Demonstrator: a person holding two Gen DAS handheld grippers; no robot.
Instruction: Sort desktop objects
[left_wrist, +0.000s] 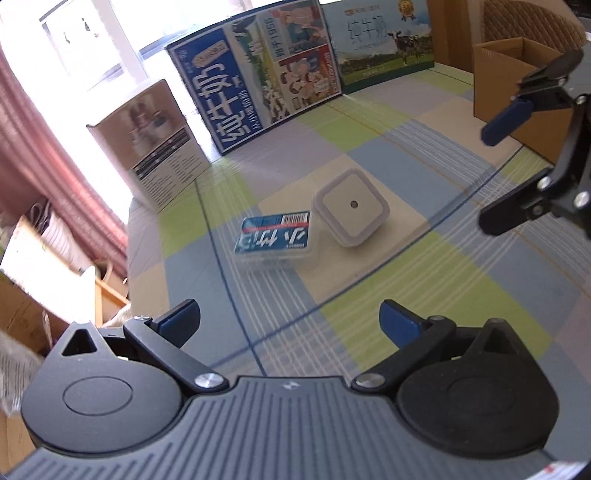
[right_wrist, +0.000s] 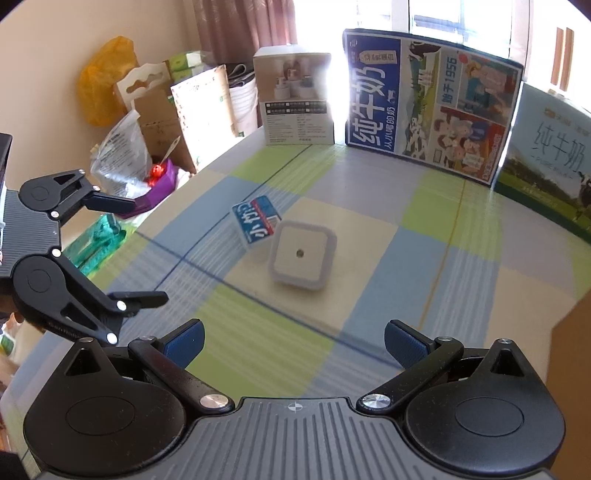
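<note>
1. Two small items lie in the middle of the checked surface (right_wrist: 369, 317): a square white night light (right_wrist: 302, 254) and, touching its left side, a clear plastic box with a blue label (right_wrist: 255, 221).
2. The left claw (left_wrist: 290, 319) hovers near them, fingers apart and empty.
3. The right claw (right_wrist: 293, 341) hovers likewise, fingers apart, gripping nothing.
4. An open cardboard box (left_wrist: 517, 88) stands at the far right, possibly the sorting bin; its inside is hidden.
5. Judging from this, sorting has barely begun: both items are unpicked.
6. Milk cartons (right_wrist: 424, 99) line the far edge. The box's contents are too blurred to identify.
</note>
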